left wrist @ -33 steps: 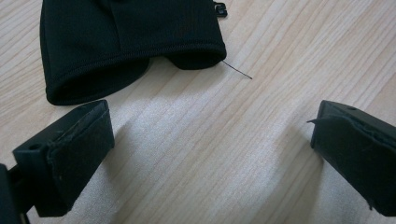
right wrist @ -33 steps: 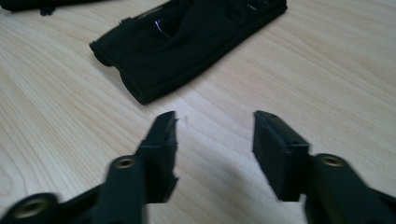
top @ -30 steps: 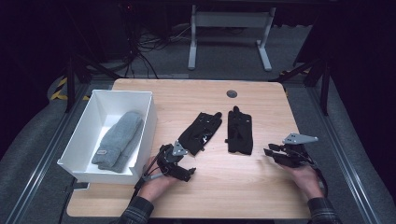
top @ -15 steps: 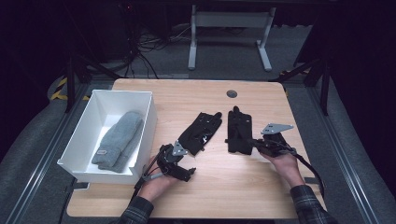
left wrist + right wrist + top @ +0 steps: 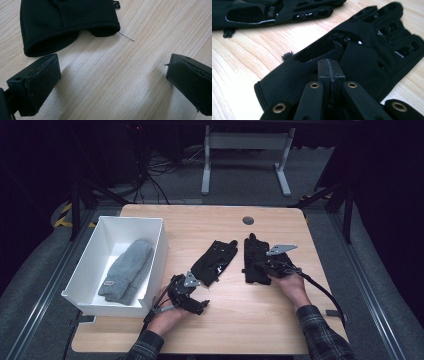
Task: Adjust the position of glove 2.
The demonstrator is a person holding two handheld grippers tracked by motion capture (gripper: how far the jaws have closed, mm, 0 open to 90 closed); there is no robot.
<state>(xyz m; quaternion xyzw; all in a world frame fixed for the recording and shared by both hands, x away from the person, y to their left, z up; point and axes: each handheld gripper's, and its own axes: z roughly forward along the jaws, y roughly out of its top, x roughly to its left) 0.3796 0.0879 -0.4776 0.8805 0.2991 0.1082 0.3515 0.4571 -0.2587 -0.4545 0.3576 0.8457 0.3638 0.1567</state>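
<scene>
**Right tongs pressed together over one glove, left tongs spread short of the other**

The right gripper (image 5: 268, 268) is seen with its jaws pressed together on the right glove (image 5: 256, 259); whether cloth is pinched between them cannot be told. That glove is laid with its long axis running away from the person, cuff nearest, and the tongs are set on its near right part. The left gripper (image 5: 196, 296) is held spread over bare table (image 5: 280, 225), the cuff of the left glove (image 5: 67, 22) lying just ahead. A white bin (image 5: 159, 251) holding a grey sock (image 5: 127, 270) stands at the left.
</scene>
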